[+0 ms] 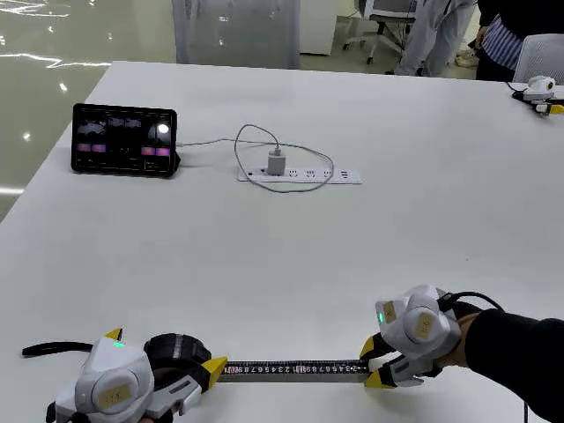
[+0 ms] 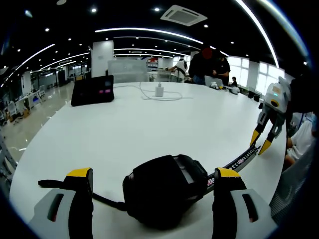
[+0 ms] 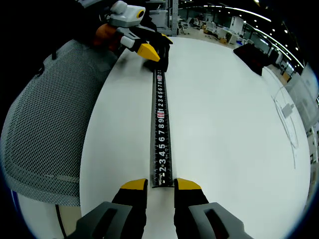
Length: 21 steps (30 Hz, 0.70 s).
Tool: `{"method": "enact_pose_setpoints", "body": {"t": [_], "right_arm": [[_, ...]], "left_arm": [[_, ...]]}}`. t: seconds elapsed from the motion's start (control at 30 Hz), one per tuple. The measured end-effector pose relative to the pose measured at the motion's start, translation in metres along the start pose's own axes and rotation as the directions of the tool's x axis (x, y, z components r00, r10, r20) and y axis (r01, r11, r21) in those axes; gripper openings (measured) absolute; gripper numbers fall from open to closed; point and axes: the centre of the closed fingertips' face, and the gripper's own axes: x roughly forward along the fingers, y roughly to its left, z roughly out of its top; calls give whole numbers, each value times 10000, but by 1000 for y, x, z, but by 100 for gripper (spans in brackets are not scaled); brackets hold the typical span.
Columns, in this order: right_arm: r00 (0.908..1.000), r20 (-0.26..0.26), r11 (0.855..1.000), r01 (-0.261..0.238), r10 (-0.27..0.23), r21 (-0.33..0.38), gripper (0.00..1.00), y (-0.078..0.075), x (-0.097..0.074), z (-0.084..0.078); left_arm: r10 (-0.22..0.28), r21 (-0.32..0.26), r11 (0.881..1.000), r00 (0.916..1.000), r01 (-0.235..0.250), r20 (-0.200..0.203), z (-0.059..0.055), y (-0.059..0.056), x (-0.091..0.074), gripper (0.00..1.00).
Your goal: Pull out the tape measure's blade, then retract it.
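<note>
The head view looks down on a white counter point(image 1: 352, 256). At its near edge the left gripper point(image 1: 164, 350) sits at bottom left, its yellow-tipped jaws on either side of the black tape measure point(image 1: 181, 348), which lies on the counter. A dark strap point(image 1: 53, 349) trails from the tape measure to the left. The blade point(image 1: 291, 367) runs flat along the counter to the right gripper point(image 1: 371, 364) at bottom right, held by a hand in a black sleeve. Farther back stand a tablet point(image 1: 123, 141) with a lit screen at left and a white power strip point(image 1: 300, 176) with a plugged-in charger point(image 1: 277, 163) and a looping cable near the middle. In the left gripper view, the jaws are spread wide around the tape measure: one jaw is against the side where the blade comes out, while bare counter shows between the other jaw and the tape measure, so the jaws are released rather than squeezing it. The blade stretches away to the right gripper near the counter's edge, and people stand in the background beyond the counter. In the right gripper view, the jaws are drawn close together and clenched on the very end of the blade. Its printed numbers run straight away across the counter to the tape measure and the left gripper at the top. A grey mesh surface point(image 3: 45, 124) lies to the left of the counter.
</note>
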Motion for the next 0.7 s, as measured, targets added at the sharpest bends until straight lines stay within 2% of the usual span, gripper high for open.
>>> {"method": "enact_pose_setpoints", "body": {"t": [0.13, 0.3, 0.37, 0.53, 0.6, 0.63, 0.7], "right_arm": [[10000, -51, 9999, 82, -83, -89, 13, -3, 1, 0], [9999, -96, 10000, 58, -58, -11, 11, -2, 1, 0], [9998, -146, 10000, 96, -96, 18, 11, -2, 1, 0], [9995, -245, 9991, 212, -203, 359, 11, -2, 1, 0], [9994, -280, 9985, 223, -210, 493, 11, -3, 2, 0], [9993, -312, 9986, 209, -194, 487, 10, -3, 2, 0], [9992, -340, 9981, 208, -188, 572, 10, -4, 2, 0]], "left_arm": [[-16, 8, 10000, 10000, 16, 19, 0, -1, 0, 99], [-14, 31, 10000, 10000, 14, 98, 3, -2, 0, 99], [-27, -22, 10000, 10000, 27, 83, 3, -2, 0, 96], [45, -36, 10000, 10000, -45, -73, 2, -2, 0, 87], [-4, -449, 9990, 9995, -9, -308, -2, -4, 0, 84], [95, -752, 9971, 9981, -141, -608, -5, -4, -1, 84], [149, -675, 9975, 9982, -189, -589, -4, -4, -1, 83]]}}
